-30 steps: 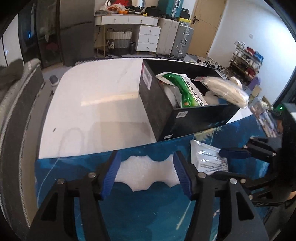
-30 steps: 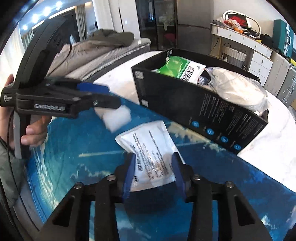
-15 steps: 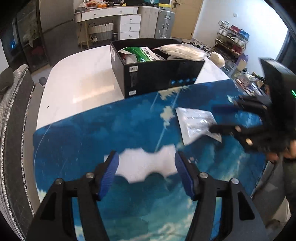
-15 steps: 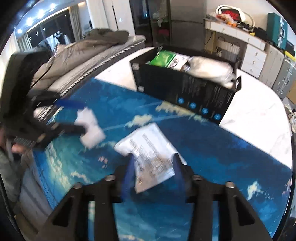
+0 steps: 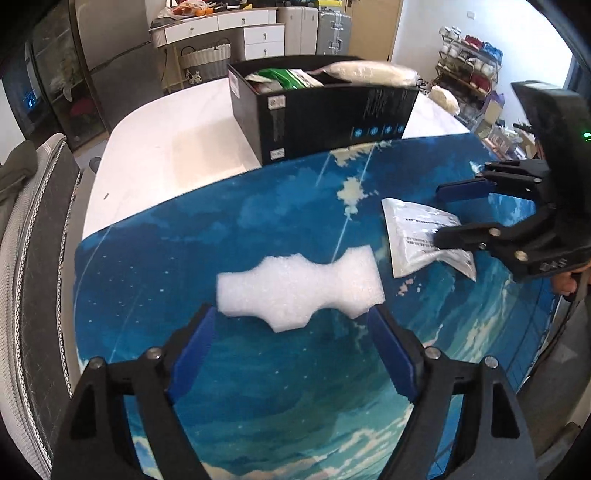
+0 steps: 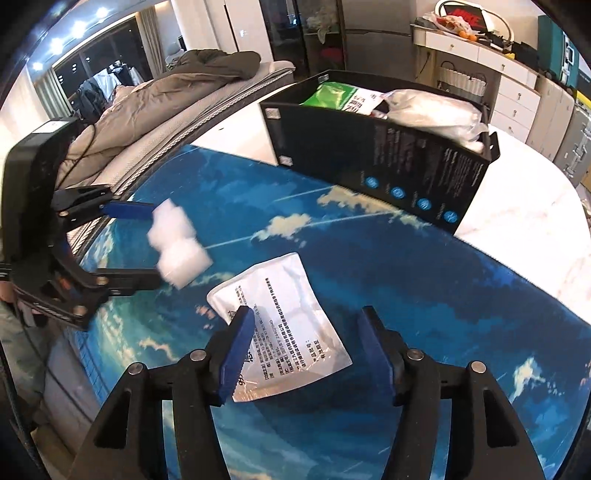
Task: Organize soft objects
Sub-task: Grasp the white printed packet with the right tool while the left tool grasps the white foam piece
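A white foam piece [image 5: 299, 290] lies on the blue mat [image 5: 258, 221], just in front of my open left gripper [image 5: 291, 350]; its fingertips sit at the foam's two near corners. The foam also shows in the right wrist view [image 6: 177, 242]. A silver-white printed pouch [image 6: 284, 325] lies on the mat between the fingers of my open right gripper [image 6: 306, 354]. The pouch [image 5: 424, 236] and the right gripper [image 5: 447, 214] show in the left wrist view. A black box [image 5: 325, 118] holds a green packet [image 6: 332, 96] and a white bag [image 6: 432, 110].
The blue mat covers the near part of a white table [image 5: 166, 155]. The black box stands at the mat's far edge. A bed with a brown coat [image 6: 166, 99] is to the left. Drawers [image 5: 258, 37] and suitcases [image 5: 328, 22] stand against the far wall.
Both grippers pulled back from the box toward the near side of the mat. The left jaws opened and the foam now lies released on the mat. The right jaws widened around the pouch.
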Available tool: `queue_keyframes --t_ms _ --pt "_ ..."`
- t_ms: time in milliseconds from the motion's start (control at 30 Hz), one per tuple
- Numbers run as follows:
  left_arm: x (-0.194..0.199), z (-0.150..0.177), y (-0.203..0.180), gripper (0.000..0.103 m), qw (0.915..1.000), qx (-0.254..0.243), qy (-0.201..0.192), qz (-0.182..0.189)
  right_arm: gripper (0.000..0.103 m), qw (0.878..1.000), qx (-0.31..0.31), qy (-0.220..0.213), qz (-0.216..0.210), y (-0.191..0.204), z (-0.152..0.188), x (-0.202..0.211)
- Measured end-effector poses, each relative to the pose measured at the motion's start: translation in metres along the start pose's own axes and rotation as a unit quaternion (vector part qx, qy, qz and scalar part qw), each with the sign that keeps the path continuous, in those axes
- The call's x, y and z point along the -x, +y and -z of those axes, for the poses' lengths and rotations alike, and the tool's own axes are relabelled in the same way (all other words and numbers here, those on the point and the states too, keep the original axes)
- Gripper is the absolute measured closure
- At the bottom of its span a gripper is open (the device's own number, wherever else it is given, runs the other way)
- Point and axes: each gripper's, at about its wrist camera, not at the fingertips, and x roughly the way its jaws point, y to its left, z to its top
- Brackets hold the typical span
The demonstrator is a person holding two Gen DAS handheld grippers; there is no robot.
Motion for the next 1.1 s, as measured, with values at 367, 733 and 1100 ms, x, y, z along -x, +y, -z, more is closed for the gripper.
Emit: queue_keyframes --t_ms 367,733,1100 --pt "-0.019 -0.019 -0.026 0.02 0.9995 -0.029 0.007 -0.015 0.038 1.0 0.006 -0.002 -0.009 0.007 0.011 0.016" --pt "-0.029 -0.036 -0.022 0.02 0.9994 -0.026 -0.001 -0.023 0.018 0.999 0.035 0.005 0.003 0.018 0.015 0.009" --pt "-0.011 -0.009 -0.043 0.02 0.9964 -0.06 0.035 0.05 0.018 0.998 0.004 0.013 0.064 -0.008 0.015 0.003"
